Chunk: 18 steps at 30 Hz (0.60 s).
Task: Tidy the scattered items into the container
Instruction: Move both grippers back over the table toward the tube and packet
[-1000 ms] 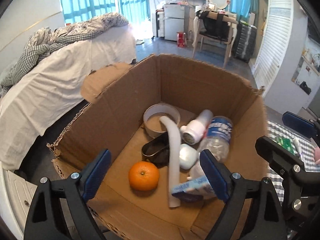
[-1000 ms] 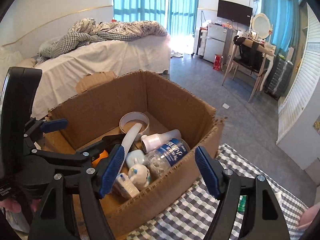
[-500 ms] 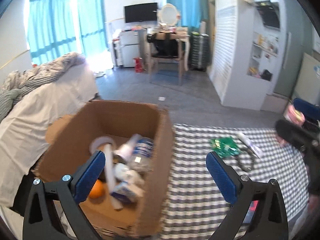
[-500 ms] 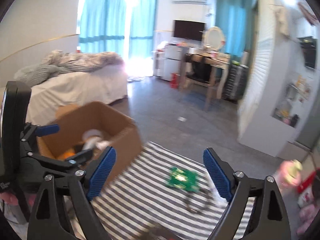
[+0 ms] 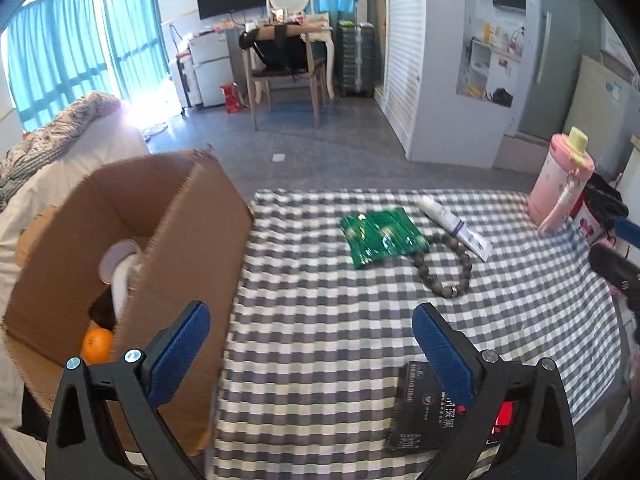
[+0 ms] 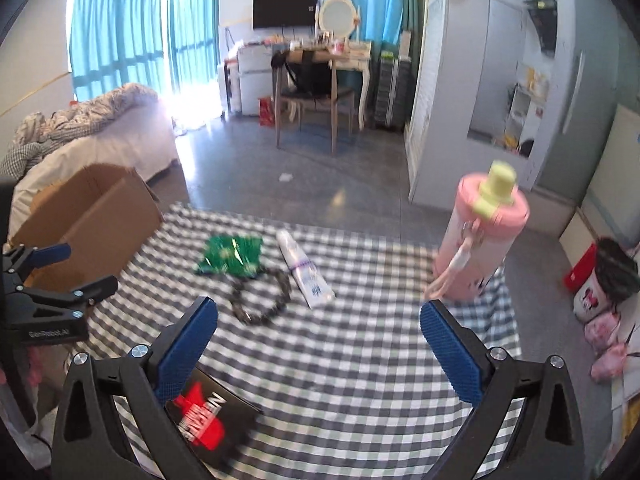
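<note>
The left gripper [image 5: 306,350] was found wide apart and empty; the right gripper [image 6: 318,340] was opening, nothing between. The black packet [image 5: 426,408] lay nearest, just below both. The tube [image 6: 304,270] lay beyond, pointing away, nearer the right. The cardboard box [image 5: 132,248] stood leftward.

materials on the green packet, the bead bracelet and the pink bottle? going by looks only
Green packet: thin plastic or foil film, glossy; it shows glare streaks and creases.
Bead bracelet: round dark grey-brown beads with a dull sheen, perhaps wood or stone; cannot tell which.
Pink bottle: likely hard plastic, smooth and matte, with a pale yellow-green cap and a strap.
</note>
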Each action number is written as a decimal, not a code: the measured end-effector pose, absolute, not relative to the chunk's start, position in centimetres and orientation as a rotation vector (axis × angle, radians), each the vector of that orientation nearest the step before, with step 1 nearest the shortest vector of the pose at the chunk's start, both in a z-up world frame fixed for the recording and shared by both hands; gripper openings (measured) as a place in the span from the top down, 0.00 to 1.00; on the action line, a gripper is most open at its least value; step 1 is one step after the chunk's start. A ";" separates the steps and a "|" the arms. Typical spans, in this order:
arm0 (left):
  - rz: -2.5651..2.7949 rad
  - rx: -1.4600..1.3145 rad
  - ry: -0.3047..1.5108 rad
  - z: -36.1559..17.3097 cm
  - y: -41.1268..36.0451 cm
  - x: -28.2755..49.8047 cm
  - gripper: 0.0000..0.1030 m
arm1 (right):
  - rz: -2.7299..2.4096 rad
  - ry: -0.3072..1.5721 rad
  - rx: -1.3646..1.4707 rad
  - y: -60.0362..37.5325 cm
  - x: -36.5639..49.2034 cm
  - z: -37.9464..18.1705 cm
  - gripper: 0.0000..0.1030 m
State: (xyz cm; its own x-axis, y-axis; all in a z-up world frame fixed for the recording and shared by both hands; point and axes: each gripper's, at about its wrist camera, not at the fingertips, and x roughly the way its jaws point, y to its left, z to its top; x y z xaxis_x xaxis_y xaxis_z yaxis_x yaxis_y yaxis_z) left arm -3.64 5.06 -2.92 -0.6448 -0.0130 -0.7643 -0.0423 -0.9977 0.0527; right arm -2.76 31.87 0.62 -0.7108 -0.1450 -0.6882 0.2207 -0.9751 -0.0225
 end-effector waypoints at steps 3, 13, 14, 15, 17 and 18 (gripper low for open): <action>2.824 -1.341 0.110 -3.9 5.3 -4.4 0.00 | -2.694 0.172 1.124 31.7 -3.8 -1.3 0.01; 2.792 -1.405 0.152 -6.5 6.6 -8.8 0.00 | -2.608 0.303 1.227 28.2 -11.6 -5.8 0.03; 2.784 -1.407 0.155 -6.8 6.8 -9.3 0.00 | -2.602 0.298 1.233 28.0 -12.3 -6.1 0.04; 2.777 -1.409 0.160 -7.0 7.1 -9.8 0.00 | -2.591 0.294 1.238 27.7 -13.1 -6.5 0.05; 2.768 -1.410 0.175 -7.5 7.6 -10.7 0.00 | -2.588 0.305 1.250 27.2 -14.4 -7.1 0.14; 2.765 -1.408 0.181 -7.7 7.7 -11.0 0.00 | -2.581 0.318 1.263 27.0 -15.0 -7.5 0.16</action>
